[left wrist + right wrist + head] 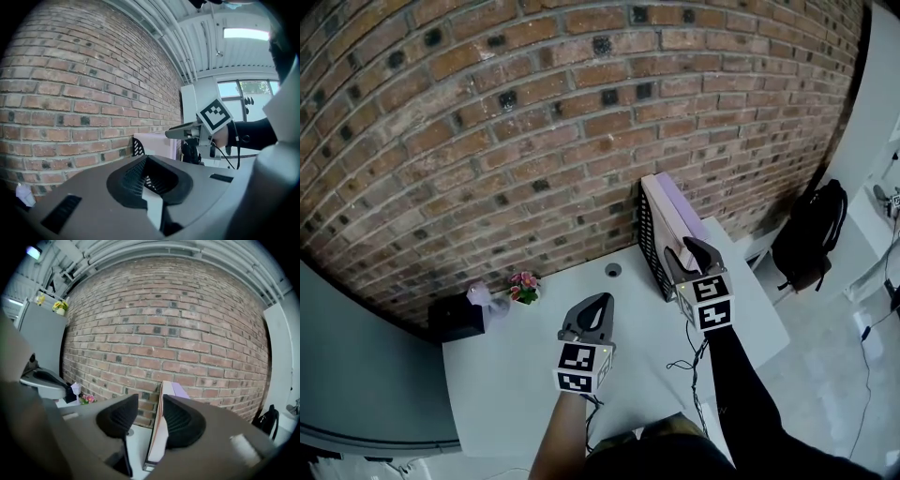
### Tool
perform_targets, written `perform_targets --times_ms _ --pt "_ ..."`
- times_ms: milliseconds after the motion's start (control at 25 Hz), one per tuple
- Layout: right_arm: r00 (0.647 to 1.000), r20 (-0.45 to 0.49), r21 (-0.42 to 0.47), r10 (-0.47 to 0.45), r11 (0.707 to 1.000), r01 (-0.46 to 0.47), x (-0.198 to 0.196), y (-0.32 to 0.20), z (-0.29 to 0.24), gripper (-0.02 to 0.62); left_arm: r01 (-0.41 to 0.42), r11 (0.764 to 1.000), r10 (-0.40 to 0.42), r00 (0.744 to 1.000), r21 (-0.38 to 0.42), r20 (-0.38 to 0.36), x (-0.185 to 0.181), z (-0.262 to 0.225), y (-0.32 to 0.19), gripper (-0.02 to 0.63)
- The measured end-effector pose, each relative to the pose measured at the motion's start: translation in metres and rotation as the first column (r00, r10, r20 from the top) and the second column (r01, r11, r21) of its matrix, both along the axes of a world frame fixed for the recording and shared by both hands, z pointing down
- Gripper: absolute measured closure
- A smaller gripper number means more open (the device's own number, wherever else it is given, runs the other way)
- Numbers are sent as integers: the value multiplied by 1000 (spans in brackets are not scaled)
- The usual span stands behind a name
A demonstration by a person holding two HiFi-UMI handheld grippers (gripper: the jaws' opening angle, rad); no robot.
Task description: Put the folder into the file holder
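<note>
The thin pink and purple paper folder (667,208) stands on its edge inside the black mesh file holder (650,248). I think the folder is light and a bit bendy, with smooth sides. It would be best to hold it near its top edge and not squeeze hard. I can see nothing else in the holder. The right tool (687,251) is just in front of the holder. Its jaws are open, with the folder's edge between them, close to one pad. The left tool (598,305) is closed on nothing, well to the left of the holder. The holder sits on the white table (516,375).
</note>
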State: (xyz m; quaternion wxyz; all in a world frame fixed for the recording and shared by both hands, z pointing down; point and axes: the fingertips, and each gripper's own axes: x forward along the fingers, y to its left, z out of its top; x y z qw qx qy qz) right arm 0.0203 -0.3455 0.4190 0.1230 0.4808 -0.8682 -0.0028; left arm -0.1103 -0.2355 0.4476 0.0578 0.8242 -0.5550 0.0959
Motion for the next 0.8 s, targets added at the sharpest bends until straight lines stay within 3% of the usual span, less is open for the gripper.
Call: perform_targets --times_ms 280,440,800 --pt "987 159 76 -14 997 2 -4 68 -24 430 -15 998 14 1000 68 6 -11 -33 31 598" --pt "984 172 132 -39 991 17 -12 111 -36 430 -11 995 10 1000 102 13 -23 -52 56 598" --pt "987 158 169 -36 986 9 -24 183 -39 430 -26 985 21 999 172 26 -41 -80 112 598"
